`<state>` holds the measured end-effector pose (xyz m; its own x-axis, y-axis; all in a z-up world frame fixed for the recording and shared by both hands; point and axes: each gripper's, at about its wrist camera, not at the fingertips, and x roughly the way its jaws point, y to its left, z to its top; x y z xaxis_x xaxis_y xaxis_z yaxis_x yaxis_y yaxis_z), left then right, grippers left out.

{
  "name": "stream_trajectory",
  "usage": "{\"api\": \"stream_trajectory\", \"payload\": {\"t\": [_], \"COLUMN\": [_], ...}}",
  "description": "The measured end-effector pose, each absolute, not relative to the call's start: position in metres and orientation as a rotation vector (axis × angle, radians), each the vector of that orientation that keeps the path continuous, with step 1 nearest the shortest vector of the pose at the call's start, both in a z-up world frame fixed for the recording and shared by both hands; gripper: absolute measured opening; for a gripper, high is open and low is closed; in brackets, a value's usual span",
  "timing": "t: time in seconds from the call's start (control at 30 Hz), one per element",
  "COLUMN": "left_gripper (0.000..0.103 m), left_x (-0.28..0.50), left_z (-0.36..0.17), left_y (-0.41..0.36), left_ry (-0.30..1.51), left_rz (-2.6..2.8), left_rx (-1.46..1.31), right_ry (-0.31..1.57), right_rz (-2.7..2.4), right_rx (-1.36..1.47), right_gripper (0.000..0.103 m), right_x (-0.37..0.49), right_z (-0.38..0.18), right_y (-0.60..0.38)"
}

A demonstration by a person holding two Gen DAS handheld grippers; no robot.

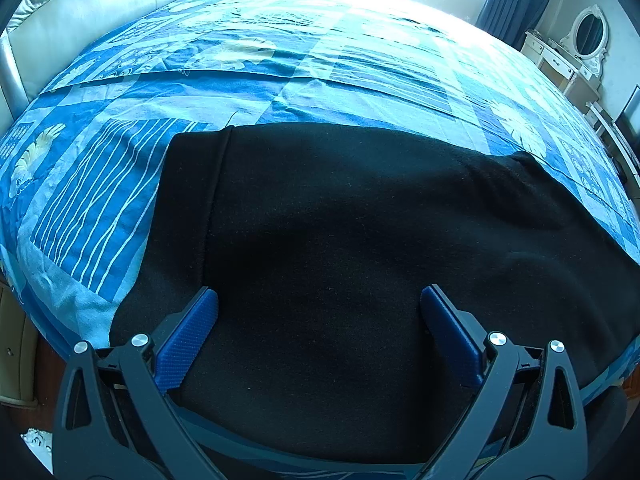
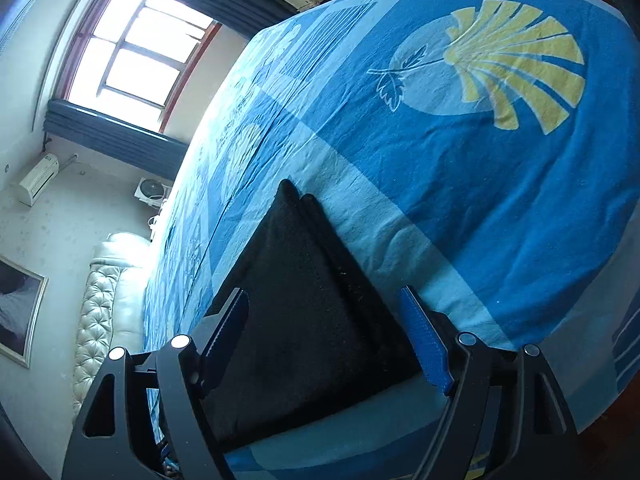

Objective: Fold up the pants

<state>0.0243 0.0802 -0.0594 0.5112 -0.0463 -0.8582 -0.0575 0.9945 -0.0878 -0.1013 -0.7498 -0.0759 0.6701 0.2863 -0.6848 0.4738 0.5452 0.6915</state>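
Observation:
Black pants (image 1: 340,220) lie flat on the blue patterned bedspread (image 1: 120,184), near the bed's front edge. My left gripper (image 1: 319,300) hovers over them, open, its blue pads (image 1: 192,332) spread wide with only cloth below. In the right wrist view the pants (image 2: 304,300) show as a folded dark wedge with stacked layers at its far corner. My right gripper (image 2: 324,304) stands open above that end, its blue fingers (image 2: 426,344) apart on either side of the cloth and not pressing on it.
The bedspread (image 2: 460,184) covers the whole bed, with a yellow shell print (image 2: 520,64) to the right. A padded headboard (image 1: 80,12) stands at the left, a white dressing table with mirror (image 1: 576,52) at the far right. A window (image 2: 132,48) with dark curtains lies beyond the bed.

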Motion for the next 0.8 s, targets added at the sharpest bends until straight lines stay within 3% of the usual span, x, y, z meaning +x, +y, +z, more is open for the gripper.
{"api": "stream_trajectory", "payload": {"t": [0.13,0.17,0.23,0.5,0.8], "left_gripper": [0.101,0.101,0.101,0.101,0.101], "left_x": [0.024,0.023,0.023,0.023,0.022], "left_z": [-0.06,-0.06,-0.06,-0.059,-0.058], "left_y": [0.08,0.08,0.081,0.082,0.082], "left_ry": [1.03,1.028,1.029,1.034,1.034], "left_rz": [0.008,0.008,0.003,-0.01,-0.01], "left_rx": [-0.109,-0.109,-0.11,-0.12,-0.115], "right_ry": [0.941,0.938,0.921,0.647,0.583], "right_rz": [-0.125,-0.131,-0.141,-0.076,0.157], "right_rx": [0.956,0.957,0.973,1.091,0.943], "right_gripper": [0.052,0.039,0.026,0.024,0.024], "right_x": [-0.089,-0.089,-0.089,-0.086,-0.046], "right_z": [-0.077,-0.077,-0.075,-0.017,0.08], "right_y": [-0.725,-0.722,-0.714,-0.683,-0.58]}}
